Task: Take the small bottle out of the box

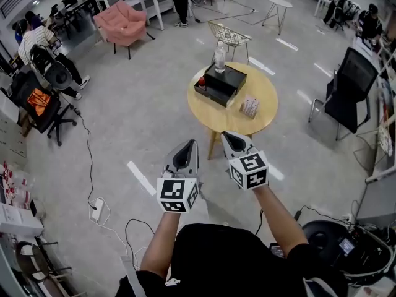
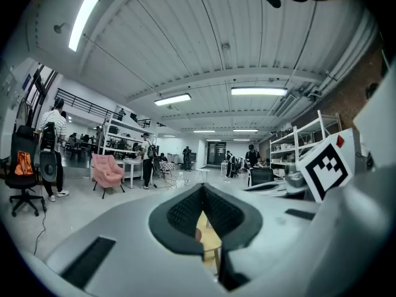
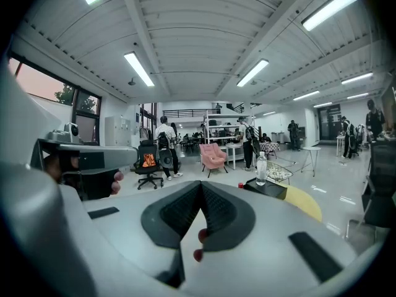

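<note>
The round yellow bench (image 1: 266,88) sits in the upper middle of the head view and carries 1 black box (image 1: 224,82). The small bottle (image 1: 219,57) stands upright at the box's upper end. I cannot tell if it is inside the box or on top. It is clear and slim. It lies well above the 2 tools at the frame's centre. The left tool (image 1: 190,146) and the right tool (image 1: 228,137) are each pressed together and pinch nothing.

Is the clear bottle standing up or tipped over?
Upright: the clear bottle stands cap-up on the black box; the right gripper view shows the same.
</note>
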Available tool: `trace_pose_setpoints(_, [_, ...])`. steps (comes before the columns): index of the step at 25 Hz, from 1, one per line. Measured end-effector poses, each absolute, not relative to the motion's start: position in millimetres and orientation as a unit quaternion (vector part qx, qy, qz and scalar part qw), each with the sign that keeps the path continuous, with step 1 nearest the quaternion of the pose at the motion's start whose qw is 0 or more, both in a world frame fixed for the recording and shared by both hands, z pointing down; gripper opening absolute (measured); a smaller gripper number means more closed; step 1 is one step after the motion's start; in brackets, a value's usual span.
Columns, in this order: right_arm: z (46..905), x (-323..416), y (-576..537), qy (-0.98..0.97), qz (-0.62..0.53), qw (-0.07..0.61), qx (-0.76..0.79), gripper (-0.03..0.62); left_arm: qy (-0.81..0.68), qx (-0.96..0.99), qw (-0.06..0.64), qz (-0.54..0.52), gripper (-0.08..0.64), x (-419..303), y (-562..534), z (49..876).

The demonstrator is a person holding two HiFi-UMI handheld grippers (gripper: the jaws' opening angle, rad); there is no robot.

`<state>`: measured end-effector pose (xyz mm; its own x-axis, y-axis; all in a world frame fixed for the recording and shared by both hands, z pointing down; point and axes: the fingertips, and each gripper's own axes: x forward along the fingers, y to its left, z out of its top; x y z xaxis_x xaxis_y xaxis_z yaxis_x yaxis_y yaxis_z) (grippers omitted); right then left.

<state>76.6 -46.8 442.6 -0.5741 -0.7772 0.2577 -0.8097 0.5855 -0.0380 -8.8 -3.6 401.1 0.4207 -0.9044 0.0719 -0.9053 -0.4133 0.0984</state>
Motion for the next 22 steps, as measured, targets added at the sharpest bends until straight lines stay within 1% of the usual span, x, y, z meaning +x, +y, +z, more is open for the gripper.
trace_pose_setpoints(13, [445.4, 27.5, -148.5, -0.882, 0.091, 0.11, 0.449, 0.002, -0.534, 0.843, 0.064, 0.018, 0.009, -55.0, -108.4, 400.9])
trace_pose_setpoints(22, [448.7, -20.2, -207.3, -0.878, 0.091, 0.128, 0.452, 0.002, -0.529, 0.845, 0.073, 0.007, 0.009, -104.6, -167.9, 401.7])
